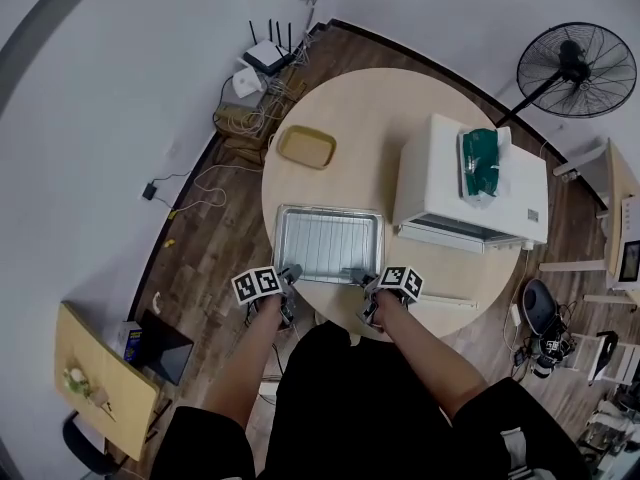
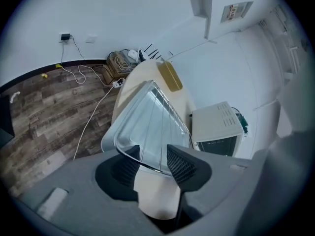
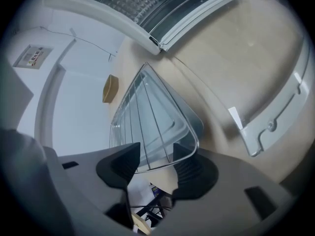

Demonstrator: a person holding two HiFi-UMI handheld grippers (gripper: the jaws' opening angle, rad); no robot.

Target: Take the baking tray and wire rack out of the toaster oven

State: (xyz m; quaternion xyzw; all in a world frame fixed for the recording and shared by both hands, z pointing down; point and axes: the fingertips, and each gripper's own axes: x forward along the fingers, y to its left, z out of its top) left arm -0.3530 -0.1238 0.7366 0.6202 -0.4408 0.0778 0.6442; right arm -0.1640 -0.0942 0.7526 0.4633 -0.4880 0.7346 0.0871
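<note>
I have the round table (image 1: 350, 118) below me, with the white toaster oven (image 1: 440, 183) on its right side, door folded down. The baking tray (image 1: 282, 230) lies flat on the table to the left of the oven, at the edge nearest me, and the wire rack (image 1: 330, 243) lies in it. A small yellow dish (image 1: 306, 146) lies beyond the tray. Both claws are at the tray's near rim, the left gripper (image 1: 289, 272) at one corner and the right gripper (image 1: 359, 276) at the other. Each has its jaws parted with the rim between them, clamped on nothing.
</note>
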